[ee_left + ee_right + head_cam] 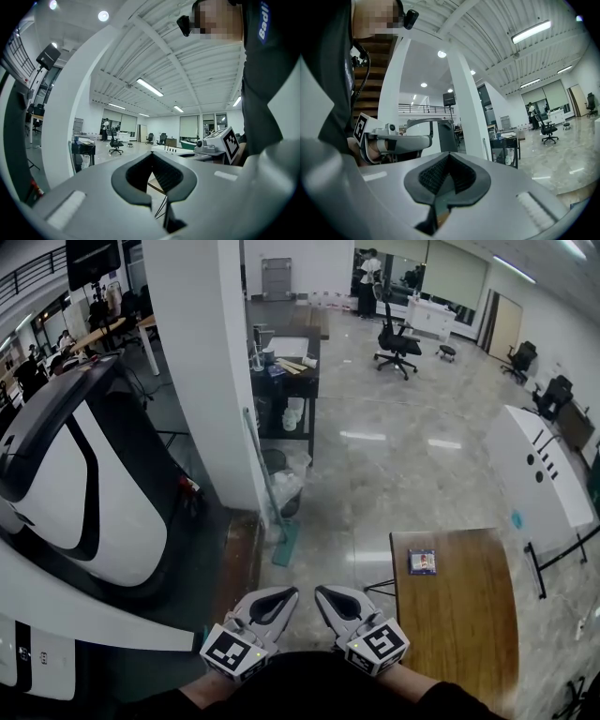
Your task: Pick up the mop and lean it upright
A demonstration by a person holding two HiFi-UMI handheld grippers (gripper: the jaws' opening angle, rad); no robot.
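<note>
The mop (263, 474) stands tilted against the white pillar (206, 371), its thin pole running up the pillar's corner and its teal head (287, 544) on the floor. In the right gripper view the pole (491, 149) shows as a thin line beside the pillar. My left gripper (287, 593) and right gripper (323, 593) are side by side at the bottom of the head view, well short of the mop. Both point level, and both are shut with nothing between the jaws. The closed tips meet in the left gripper view (151, 153) and in the right gripper view (449, 154).
A wooden table (459, 624) with a small box (422, 562) stands right of my grippers. A large white-and-black machine (84, 493) fills the left. Behind the pillar is a black cart (286, 381); an office chair (398, 343) and a white cabinet (539, 474) stand farther off.
</note>
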